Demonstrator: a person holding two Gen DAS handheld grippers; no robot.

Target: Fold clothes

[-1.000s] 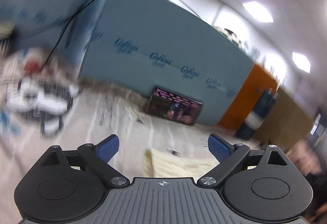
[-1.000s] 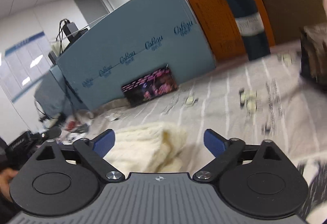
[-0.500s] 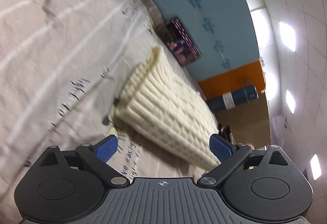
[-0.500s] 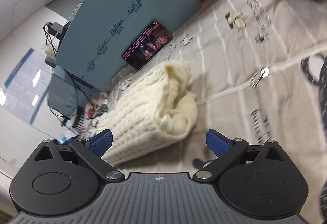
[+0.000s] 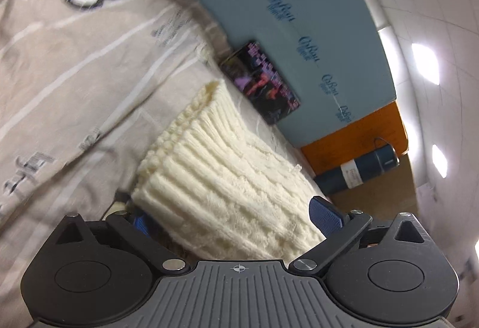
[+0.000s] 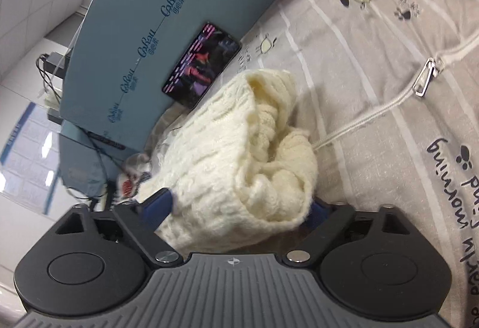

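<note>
left gripper [image 5: 232,217]: spread wide, astride 1 cream sweater [image 5: 227,166] | right gripper [image 6: 239,208]: closing, wide, around sweater's end | beyond fingers: 1 phone [image 6: 202,64], 1 bottle [image 5: 357,171]

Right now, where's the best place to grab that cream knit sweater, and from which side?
Probably its two ends, from the near side: the sweater lies as a long bundle, ribbed hem by the left gripper, loose rolled end between the closing right gripper.

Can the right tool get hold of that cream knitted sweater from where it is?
Probably yes. The cream sweater already lies between the fingers of the right tool, whose jaws are closing around its folded edge. Nothing sits between them; whether the blue pads already press on the knit is hard to tell.
</note>
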